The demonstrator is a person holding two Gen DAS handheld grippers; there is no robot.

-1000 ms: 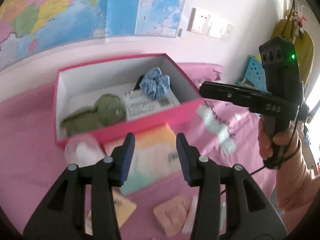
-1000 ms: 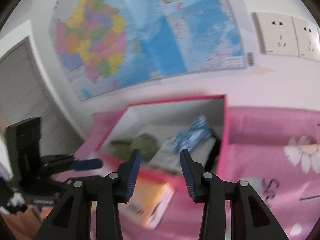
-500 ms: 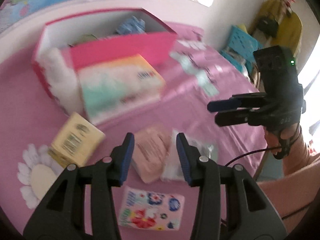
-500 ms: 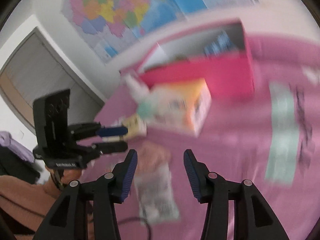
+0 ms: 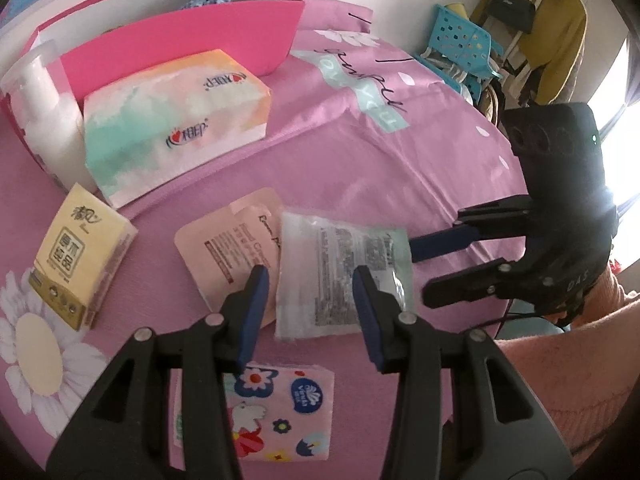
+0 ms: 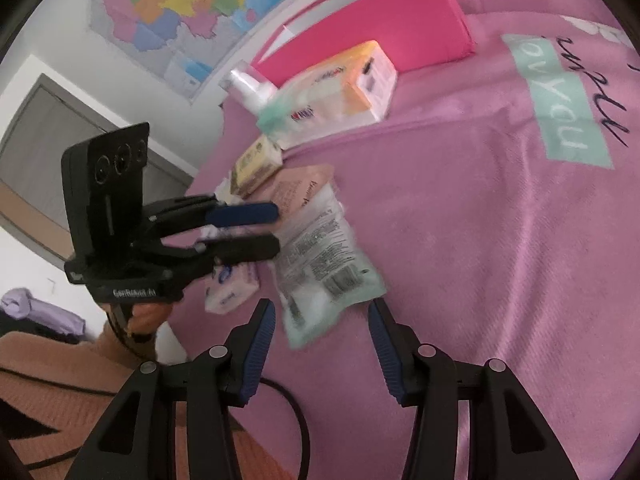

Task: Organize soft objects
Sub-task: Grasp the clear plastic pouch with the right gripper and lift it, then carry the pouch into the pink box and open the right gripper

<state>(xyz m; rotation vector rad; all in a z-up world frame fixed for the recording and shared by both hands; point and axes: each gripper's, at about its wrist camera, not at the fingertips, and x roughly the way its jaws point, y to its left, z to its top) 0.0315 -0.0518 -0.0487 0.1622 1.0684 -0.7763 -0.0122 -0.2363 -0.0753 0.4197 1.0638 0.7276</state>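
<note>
A clear plastic pouch with a pale green edge lies on the pink bedspread. My left gripper is open and hovers just above its near end. My right gripper is open, close to the pouch's other end, and shows at the right of the left wrist view. A pink sachet lies under the pouch's left edge. A yellow tissue pack, a floral tissue pack, a large tissue pack and a clear bottle lie around. The pink box stands behind.
A blue plastic stool and a yellow coat on a rack stand beyond the bed's far right. A wall map hangs behind the box. A door is at the left.
Both grippers have swung down from the pink box to the items on the bedspread. They now sit lower and closer to the clear pouch, from opposite ends. Both stay open.
</note>
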